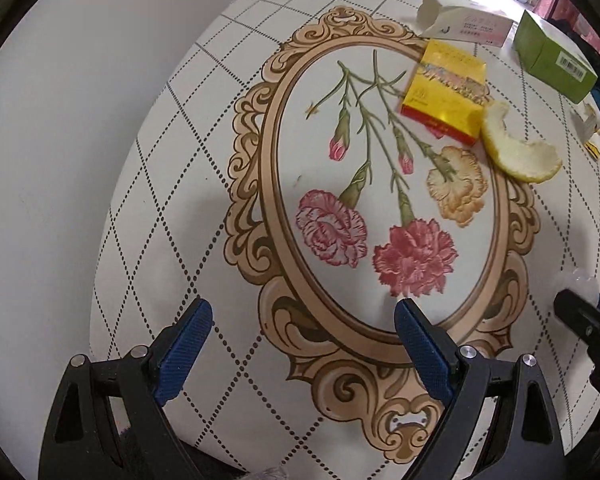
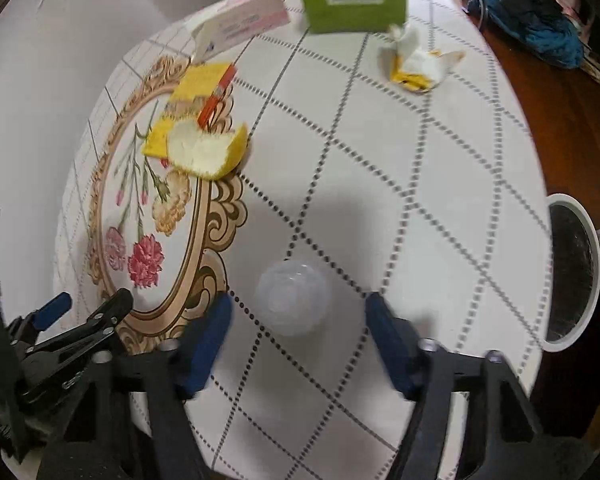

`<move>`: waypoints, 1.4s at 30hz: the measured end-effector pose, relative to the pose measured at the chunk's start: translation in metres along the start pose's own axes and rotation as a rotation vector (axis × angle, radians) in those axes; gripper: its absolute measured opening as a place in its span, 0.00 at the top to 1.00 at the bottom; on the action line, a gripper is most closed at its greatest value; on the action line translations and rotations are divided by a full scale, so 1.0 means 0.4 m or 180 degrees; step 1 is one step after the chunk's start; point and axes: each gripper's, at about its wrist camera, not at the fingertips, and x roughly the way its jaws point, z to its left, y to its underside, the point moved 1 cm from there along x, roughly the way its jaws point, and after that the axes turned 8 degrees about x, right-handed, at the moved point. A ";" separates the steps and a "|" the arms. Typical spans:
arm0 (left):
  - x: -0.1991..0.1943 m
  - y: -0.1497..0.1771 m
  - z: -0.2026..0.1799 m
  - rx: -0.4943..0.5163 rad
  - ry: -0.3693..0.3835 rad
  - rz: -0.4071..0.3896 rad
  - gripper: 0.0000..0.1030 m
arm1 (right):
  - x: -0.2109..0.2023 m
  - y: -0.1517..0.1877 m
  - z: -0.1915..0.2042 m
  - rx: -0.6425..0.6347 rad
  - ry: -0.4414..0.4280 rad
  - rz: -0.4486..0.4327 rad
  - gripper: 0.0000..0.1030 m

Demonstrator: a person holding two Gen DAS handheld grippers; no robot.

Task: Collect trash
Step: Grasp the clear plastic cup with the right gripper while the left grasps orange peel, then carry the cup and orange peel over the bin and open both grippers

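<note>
While your left gripper (image 1: 302, 322) and right gripper (image 2: 298, 316) hang with jaws spread, count three boxes, one peel (image 2: 206, 154), one wrapper (image 2: 418, 64), one clear cup (image 2: 292, 298) between your right jaws; floral round tabletop (image 2: 380, 160), bin (image 2: 572, 268) at its right edge.

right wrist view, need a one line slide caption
Open right gripper lines up on a clear plastic cup lying on the round table, white bin at the edge.

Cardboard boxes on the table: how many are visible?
3. A yellow box lies by the citrus peel, a white-and-pink box sits behind it, and a green box stands further right. None looks hidden, though the far edge is cropped.
</note>
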 end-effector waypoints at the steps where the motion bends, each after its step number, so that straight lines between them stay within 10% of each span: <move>1: 0.005 -0.001 0.003 -0.0003 0.0014 -0.0001 0.10 | -0.002 0.003 0.011 -0.0051 0.0039 -0.0083 0.49; 12: -0.055 -0.147 -0.075 -0.0094 0.1031 -0.0414 0.11 | -0.042 -0.041 -0.100 0.0204 0.0181 -0.0199 0.58; 16: -0.035 -0.223 -0.139 -0.0034 0.1168 -0.0326 0.28 | -0.043 -0.070 -0.146 0.0297 0.0277 -0.0200 0.58; 21: -0.014 -0.242 -0.182 0.0078 0.1016 -0.0218 0.86 | -0.036 -0.094 -0.167 0.0352 0.0306 -0.0182 0.58; 24: -0.047 -0.234 -0.185 0.0081 0.0962 -0.0301 0.94 | -0.046 -0.106 -0.162 0.0348 0.0291 -0.0217 0.58; 42: -0.359 -0.142 -0.167 0.0349 0.0639 -0.1286 0.95 | -0.299 -0.062 -0.165 0.0152 0.0208 -0.0911 0.58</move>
